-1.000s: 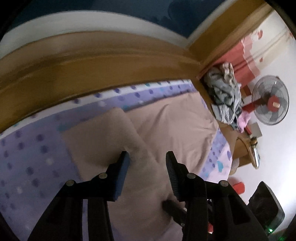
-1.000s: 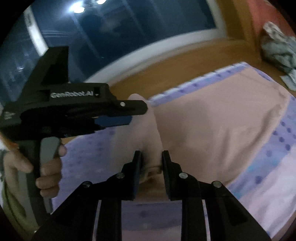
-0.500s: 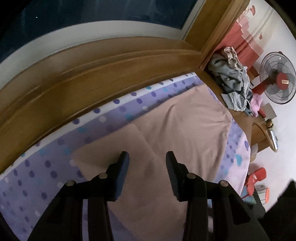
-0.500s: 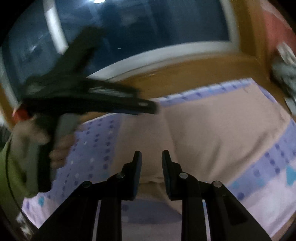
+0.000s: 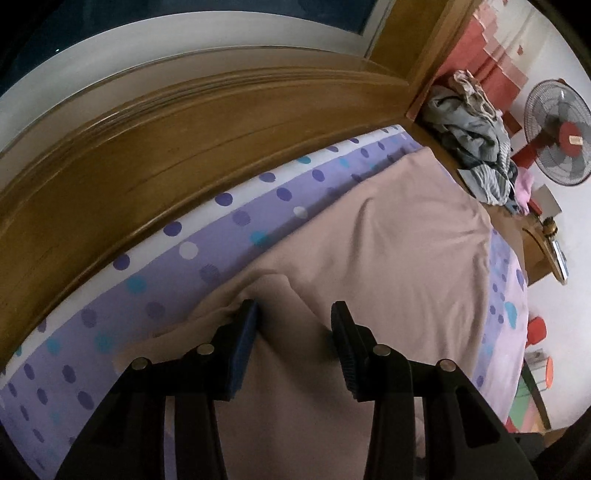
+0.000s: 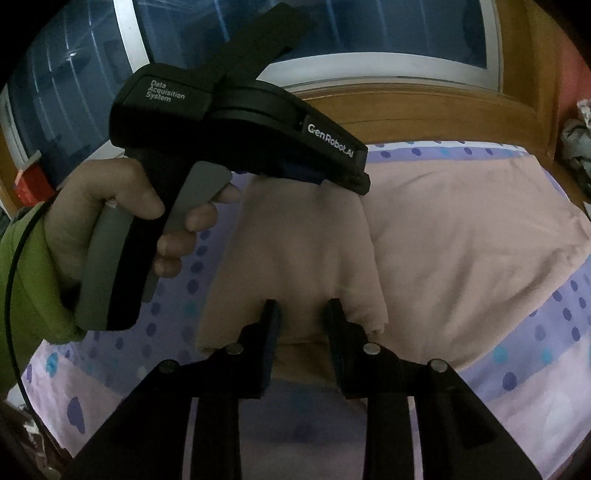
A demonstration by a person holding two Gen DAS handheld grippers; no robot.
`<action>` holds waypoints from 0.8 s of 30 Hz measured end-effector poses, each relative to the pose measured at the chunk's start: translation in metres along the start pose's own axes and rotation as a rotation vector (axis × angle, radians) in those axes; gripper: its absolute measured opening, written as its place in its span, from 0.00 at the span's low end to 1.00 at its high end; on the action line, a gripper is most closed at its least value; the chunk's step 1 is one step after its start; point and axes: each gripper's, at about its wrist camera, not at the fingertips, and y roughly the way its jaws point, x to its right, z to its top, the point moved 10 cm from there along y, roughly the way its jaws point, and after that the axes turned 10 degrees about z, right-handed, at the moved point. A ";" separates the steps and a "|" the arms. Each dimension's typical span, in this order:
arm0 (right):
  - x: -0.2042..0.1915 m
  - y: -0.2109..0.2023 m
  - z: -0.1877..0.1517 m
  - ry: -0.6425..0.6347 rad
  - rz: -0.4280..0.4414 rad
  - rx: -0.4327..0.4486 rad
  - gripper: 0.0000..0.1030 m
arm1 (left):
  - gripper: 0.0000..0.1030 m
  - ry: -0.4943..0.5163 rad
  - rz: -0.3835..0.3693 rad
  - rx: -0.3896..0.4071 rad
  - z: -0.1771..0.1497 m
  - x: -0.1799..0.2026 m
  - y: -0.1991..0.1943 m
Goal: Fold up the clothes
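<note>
We see a beige garment spread on the bed, over a purple polka-dot sheet. In the right wrist view one side of it is folded over onto the rest, a flap running from about 12 o'clock down toward 6 o'clock of the frame centre.

Left gripper: jaws spread about halfway, pointing down at the garment's far edge. The left-hand blue pad sits against a raised ridge of cloth at roughly 9 o'clock of the gap; the other finger stands clear of it. Cloth lies between the jaws but is not pinched. In the right wrist view a hand in a green sleeve grips this tool, its tip over the top of the flap.

Right gripper: jaws narrowly apart and opening. The lower edge of the folded flap lies between them; the pads do not press it, as far as we can tell.

Wooden bed frame curves along the sheet's far side, a window behind it. At 2 o'clock in the left wrist view, a heap of grey clothes, with a standing fan just beyond.
</note>
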 end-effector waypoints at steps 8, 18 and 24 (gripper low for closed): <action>-0.001 -0.031 0.001 -0.020 -0.105 0.056 0.47 | 0.40 -0.062 0.017 0.061 -0.006 -0.037 -0.043; -0.062 -0.022 0.009 -0.168 -0.128 0.063 0.67 | 0.52 -0.242 -0.172 -0.014 -0.056 -0.063 -0.045; -0.068 0.008 -0.003 -0.234 -0.260 -0.003 0.67 | 0.55 -0.311 -0.251 -0.042 -0.057 -0.059 -0.032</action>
